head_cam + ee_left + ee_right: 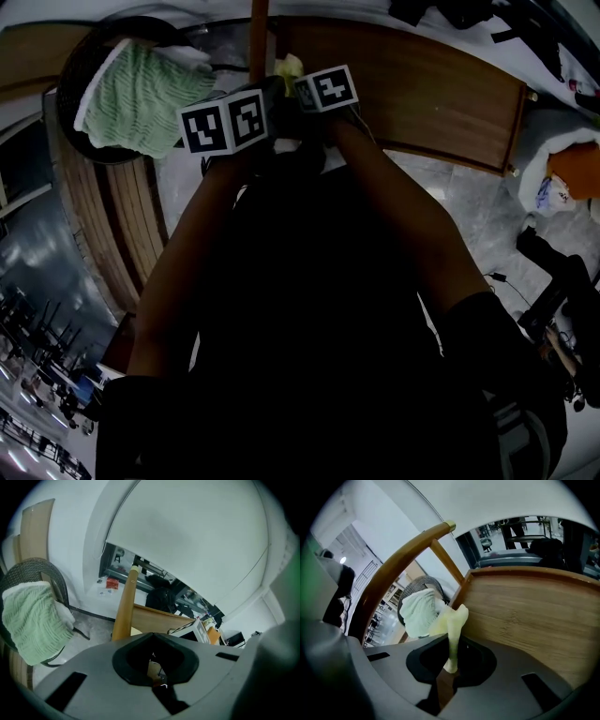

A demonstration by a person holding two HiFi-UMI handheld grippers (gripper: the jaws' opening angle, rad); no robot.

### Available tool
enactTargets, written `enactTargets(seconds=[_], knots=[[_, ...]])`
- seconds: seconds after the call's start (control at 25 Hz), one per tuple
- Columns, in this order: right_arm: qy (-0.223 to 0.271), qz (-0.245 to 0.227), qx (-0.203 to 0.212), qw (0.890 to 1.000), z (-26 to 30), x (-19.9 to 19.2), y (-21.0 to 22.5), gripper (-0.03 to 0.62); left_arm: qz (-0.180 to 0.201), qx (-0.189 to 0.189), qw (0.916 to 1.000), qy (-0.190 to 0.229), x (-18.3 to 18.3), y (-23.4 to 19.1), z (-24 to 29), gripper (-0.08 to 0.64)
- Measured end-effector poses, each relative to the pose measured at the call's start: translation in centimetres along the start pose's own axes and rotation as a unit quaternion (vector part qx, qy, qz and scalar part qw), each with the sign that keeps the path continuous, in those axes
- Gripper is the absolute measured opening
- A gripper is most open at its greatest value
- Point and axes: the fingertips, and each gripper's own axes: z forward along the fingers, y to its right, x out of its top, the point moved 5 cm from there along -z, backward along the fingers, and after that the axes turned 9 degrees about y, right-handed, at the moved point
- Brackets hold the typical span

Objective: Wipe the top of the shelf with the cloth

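Note:
My right gripper (451, 667) is shut on a pale yellow cloth (454, 625), which stands up out of the jaws as a twisted strip. In the head view a bit of that cloth (288, 67) shows beyond the marker cubes. The wooden shelf top (412, 94) lies ahead and to the right, and in the right gripper view this board (534, 616) is just beyond the cloth. My left gripper (157, 677) is shut with nothing between its jaws. It sits beside the right one, close to a round wooden post (124, 606).
A dark woven basket (70, 84) at the left holds a green ribbed towel (136, 98). A white bag with something orange (562, 178) lies on the marble floor to the right, with black gear and cables (562, 291) below it. My dark sleeves fill the view's middle.

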Motion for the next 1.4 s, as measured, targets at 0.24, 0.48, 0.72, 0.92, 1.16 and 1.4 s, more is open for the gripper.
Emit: enactTargets(seconds=[0.24, 0.48, 0.72, 0.92, 1.16, 1.4], knots=[[-0.005, 0.011, -0.022, 1.000, -2.3, -0.7, 2.2, 0.041, -0.007, -0.019, 0.9996, -0.018, -1.4, 2.1, 1.5, 0.011], [-0.006, 0.017, -0.039, 0.999, -5.4, -1.9, 6.1, 0.041, -0.032, -0.040, 0.9984, -0.026, -3.0, 5.1, 4.1, 0.011], [-0.003, 0.036, -0.052, 0.998, -9.0, -2.9, 10.0, 0.041, -0.030, -0.050, 0.9978, -0.033, -4.1, 8.4, 6.1, 0.011], [-0.007, 0.052, -0.076, 0.996, -12.3, -3.9, 13.8, 0.041, -0.028, -0.060, 0.9970, -0.040, -4.9, 11.4, 8.1, 0.011], [-0.001, 0.071, -0.085, 0.994, -16.5, -5.1, 18.4, 0.041, -0.022, -0.076, 0.9961, -0.039, -5.6, 16.2, 10.6, 0.011], [0.011, 0.083, -0.109, 0.990, -20.5, -6.0, 22.4, 0.041, -0.018, -0.084, 0.9951, -0.048, -7.2, 19.4, 12.7, 0.011]])
